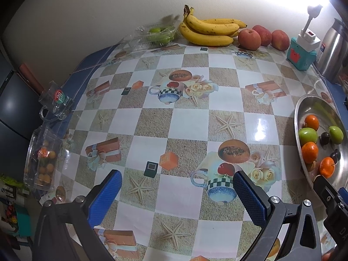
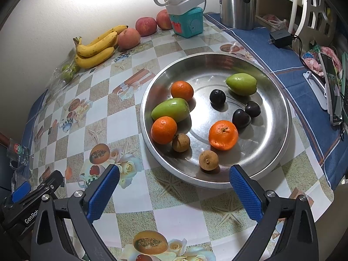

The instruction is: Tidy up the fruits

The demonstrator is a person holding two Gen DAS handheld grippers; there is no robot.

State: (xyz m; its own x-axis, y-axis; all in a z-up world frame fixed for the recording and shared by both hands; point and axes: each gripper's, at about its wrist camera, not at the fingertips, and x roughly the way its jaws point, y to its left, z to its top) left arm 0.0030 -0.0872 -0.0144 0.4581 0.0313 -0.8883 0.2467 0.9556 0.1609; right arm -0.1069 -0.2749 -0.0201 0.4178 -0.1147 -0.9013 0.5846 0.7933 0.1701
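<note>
A steel bowl point(image 2: 271, 100) holds three oranges point(image 2: 223, 134), two green fruits point(image 2: 170, 109), three dark plums point(image 2: 217, 96) and two brown longans point(image 2: 208, 160). In the left wrist view that same bowl point(image 1: 304, 106) sits at the right edge. Bananas point(image 1: 208, 31) and three red apples point(image 1: 249, 39) lie against the back wall. My right gripper point(image 2: 174, 192) is open just short of the bowl's near rim, nothing between its fingers. My left gripper point(image 1: 177, 195) is open above the patterned tablecloth, holding nothing.
A clear clamshell with green fruit point(image 1: 155, 35) lies left of the bananas. Another clear box of small orange fruit point(image 1: 42, 163) and a glass mug point(image 1: 57, 103) sit at the table's left edge. A teal box with a power strip point(image 2: 187, 19), a steel kettle point(image 2: 237, 2) and a phone point(image 2: 332, 89) stand right.
</note>
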